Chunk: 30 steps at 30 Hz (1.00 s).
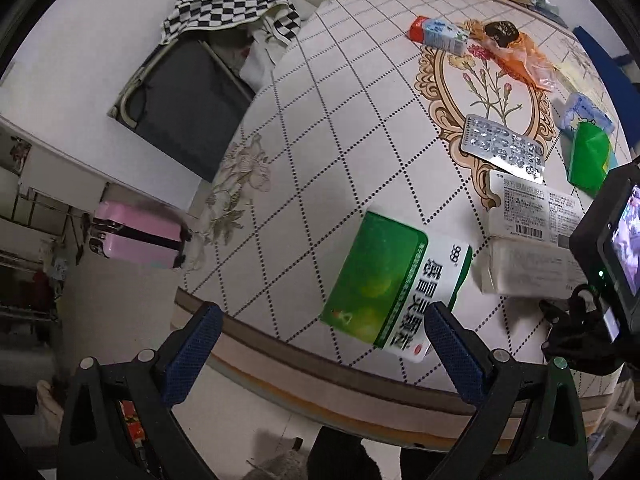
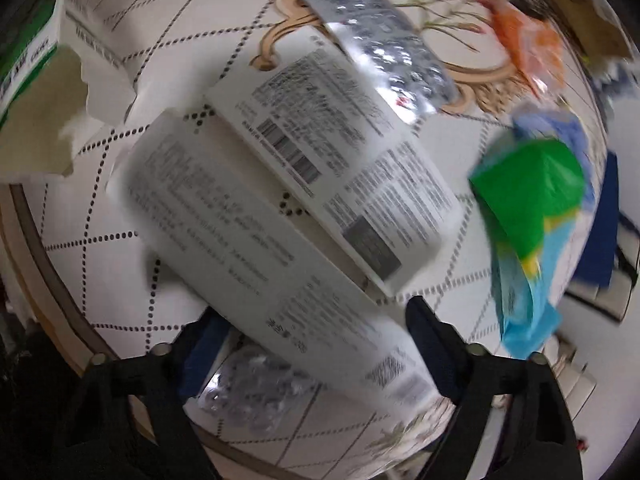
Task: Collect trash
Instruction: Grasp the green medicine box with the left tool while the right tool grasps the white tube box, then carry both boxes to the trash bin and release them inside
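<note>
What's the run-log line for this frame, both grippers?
task: collect trash | left gripper: open, empty, by green medicine box | right gripper: open around white box, not closed | table: blister pack, more litter

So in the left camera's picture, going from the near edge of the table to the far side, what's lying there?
Green and white medicine box → white boxes with barcodes → silver blister pack → orange wrapper and small red and blue carton, about level at the far end.
</note>
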Available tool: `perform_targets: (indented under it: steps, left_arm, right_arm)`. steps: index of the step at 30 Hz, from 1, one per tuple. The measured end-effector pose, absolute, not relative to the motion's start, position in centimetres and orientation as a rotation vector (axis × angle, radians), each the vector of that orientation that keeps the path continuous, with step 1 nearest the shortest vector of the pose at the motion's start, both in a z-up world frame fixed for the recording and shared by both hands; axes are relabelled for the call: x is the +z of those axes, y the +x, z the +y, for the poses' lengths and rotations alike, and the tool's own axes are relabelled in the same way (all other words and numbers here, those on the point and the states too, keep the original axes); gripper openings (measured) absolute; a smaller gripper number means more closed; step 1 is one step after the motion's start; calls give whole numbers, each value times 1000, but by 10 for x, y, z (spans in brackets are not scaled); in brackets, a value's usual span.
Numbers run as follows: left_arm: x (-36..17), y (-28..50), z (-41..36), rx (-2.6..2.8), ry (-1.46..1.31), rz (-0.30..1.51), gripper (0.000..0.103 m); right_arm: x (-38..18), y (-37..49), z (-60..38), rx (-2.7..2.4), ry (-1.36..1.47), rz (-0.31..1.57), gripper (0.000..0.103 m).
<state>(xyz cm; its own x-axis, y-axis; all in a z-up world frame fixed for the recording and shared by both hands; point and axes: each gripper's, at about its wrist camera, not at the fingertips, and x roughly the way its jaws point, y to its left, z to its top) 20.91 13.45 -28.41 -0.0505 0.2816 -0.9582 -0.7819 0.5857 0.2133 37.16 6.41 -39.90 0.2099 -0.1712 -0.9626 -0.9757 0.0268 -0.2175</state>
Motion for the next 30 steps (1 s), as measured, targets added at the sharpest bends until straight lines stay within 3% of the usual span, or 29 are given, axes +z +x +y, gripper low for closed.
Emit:
perform_targets:
  steps: [4, 6, 10, 15, 19, 20, 21, 26, 27, 28, 30]
  left_arm:
    - [-292, 225, 140, 830, -474, 1405, 103]
    - [-295, 232, 141, 786, -449, 1427, 103]
    - [-304, 245, 144, 696, -436, 1474, 103]
    - [-334, 260, 144, 610, -406, 1567, 103]
    - [-352, 265, 148, 586, -409, 1595, 99]
    - [-354, 264, 149, 592, -418, 1593, 81]
    - [-355, 263, 151, 597, -433, 1591, 75]
    - [-349, 261, 155, 630, -473, 1549, 75]
    - [-348, 262, 154, 637, -473, 1545, 75]
    - [-347, 261, 153, 648, -474, 1540, 75]
    - [-344, 260, 152, 661, -479, 1533, 75]
  right_arm:
    - [-393, 379, 67, 941, -1300, 1257, 65]
    - [-388, 391, 65, 899, -1193, 1332, 62]
    - [-380, 426, 50, 753, -865, 1512, 61]
    - [-385, 450, 34, 586, -609, 1576, 62]
    - [-393, 459, 21, 587, -604, 1655, 66]
    - [-395, 457, 22, 597, -630, 1640, 67]
    - [-402, 456, 17, 609, -654, 1621, 67]
    - [-410, 444, 23, 637, -753, 1545, 67]
    - [-411, 440, 23, 640, -757, 1539, 64]
    - [-411, 437, 23, 656, -749, 1536, 54]
    - [-413, 429, 33, 656, -743, 1526, 52]
